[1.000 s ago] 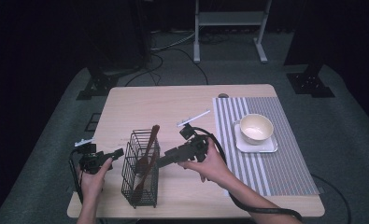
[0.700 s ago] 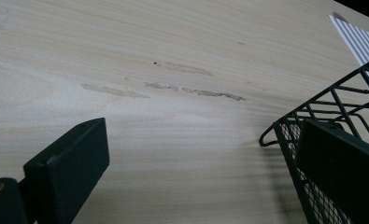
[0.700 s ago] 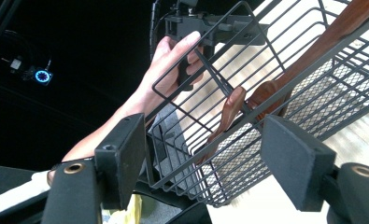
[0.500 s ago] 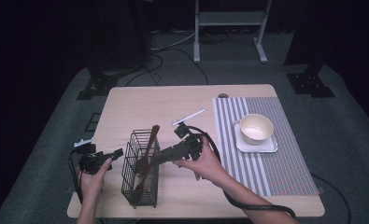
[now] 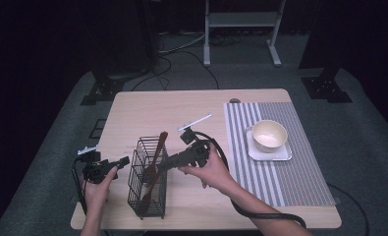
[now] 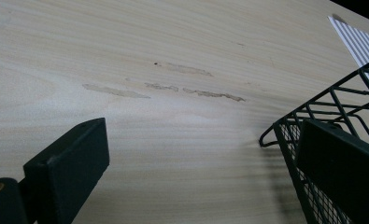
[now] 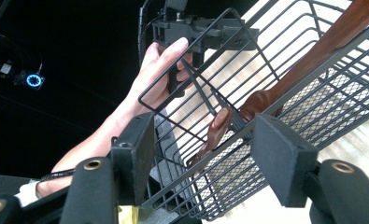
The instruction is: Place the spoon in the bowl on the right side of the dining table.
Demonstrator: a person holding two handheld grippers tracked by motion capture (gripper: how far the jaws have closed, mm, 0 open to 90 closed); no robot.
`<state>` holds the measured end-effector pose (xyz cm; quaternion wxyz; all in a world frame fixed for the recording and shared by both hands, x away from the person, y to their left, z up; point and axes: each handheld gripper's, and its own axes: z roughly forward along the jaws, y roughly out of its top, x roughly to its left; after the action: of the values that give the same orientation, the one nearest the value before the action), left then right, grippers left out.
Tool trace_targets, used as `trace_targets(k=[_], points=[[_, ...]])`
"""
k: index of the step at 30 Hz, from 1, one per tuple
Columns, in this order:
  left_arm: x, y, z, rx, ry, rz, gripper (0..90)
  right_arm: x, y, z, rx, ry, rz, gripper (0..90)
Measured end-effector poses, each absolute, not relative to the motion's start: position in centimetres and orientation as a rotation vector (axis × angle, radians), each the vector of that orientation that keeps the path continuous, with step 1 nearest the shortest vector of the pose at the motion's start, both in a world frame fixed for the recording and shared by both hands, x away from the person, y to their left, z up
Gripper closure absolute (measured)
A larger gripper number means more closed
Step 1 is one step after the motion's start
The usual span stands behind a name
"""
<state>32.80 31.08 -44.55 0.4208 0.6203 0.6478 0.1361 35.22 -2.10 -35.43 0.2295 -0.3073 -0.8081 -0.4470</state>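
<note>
Wooden spoon (image 7: 313,56) handle cut by right gripper view's top edge, bowl ends of utensils hidden behind wire basket (image 5: 147,196) mesh, basket cut by left gripper view's right edge, small white object (image 5: 195,122) too small to identify

A black wire basket (image 5: 148,182) stands upright near the table's front edge, holding brown wooden utensils (image 5: 154,158) leaning inside.
</note>
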Motion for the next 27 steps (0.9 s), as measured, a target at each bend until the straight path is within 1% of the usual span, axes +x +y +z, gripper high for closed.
trace_targets(k=[12, 18, 27], points=[[32.8, 31.11, -44.52, 1.549, 1.623, 0.341, 2.0, 35.38, -1.59, -35.62, -0.871, -2.241, -1.228, 52.7], [32.8, 31.13, -44.52, 1.549, 1.622, 0.341, 2.0, 35.43, -1.45, -35.74, -0.885, -2.247, -1.219, 61.8], [32.8, 31.17, -44.51, 1.548, 1.623, 0.34, 2.0, 35.42, -1.34, -35.74, -0.884, -2.252, -1.213, 72.7]])
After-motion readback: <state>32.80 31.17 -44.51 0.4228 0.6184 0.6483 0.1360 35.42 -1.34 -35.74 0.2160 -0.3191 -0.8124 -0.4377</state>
